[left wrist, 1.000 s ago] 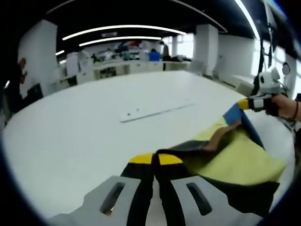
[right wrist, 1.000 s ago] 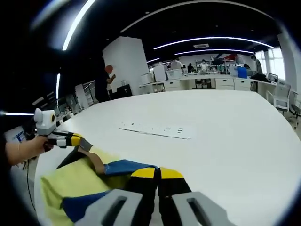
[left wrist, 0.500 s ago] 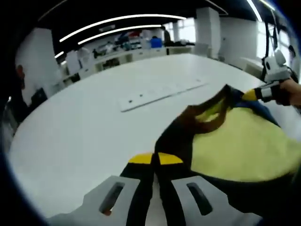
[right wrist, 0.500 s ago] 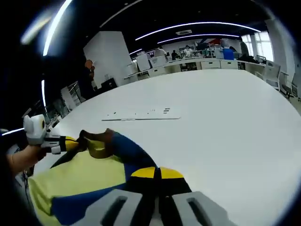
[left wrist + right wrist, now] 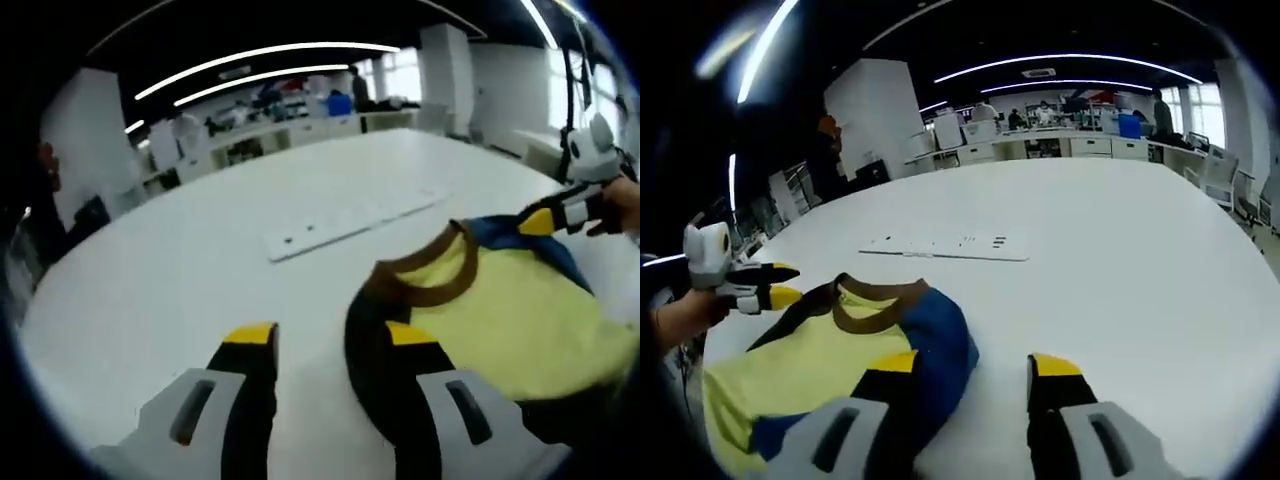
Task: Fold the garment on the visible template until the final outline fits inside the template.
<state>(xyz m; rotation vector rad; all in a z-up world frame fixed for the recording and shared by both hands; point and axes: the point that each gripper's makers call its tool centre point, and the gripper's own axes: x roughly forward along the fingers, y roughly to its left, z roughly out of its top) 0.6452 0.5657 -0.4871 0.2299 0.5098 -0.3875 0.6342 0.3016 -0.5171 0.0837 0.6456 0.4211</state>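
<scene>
1. You are holding the left gripper (image 5: 325, 340) with jaws spread, grasping nothing.
2. Your right gripper (image 5: 975, 368) is likewise gaping, released.
3. The garment (image 5: 830, 365) is lying on the white table (image 5: 1120, 270), at 9 o'clock of the right jaws.

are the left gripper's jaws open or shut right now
Open: the left gripper has its yellow-tipped jaws spread apart, bare table between them, beside the garment.

A broad round white table (image 5: 1140, 270) is spreading across a dim open-plan office. Long curved white ceiling light strips (image 5: 260, 58) are glowing overhead. A square white pillar (image 5: 875, 115) is standing behind, and bright windows (image 5: 1220, 105) are letting daylight in beside distant white desks (image 5: 290, 135).
</scene>
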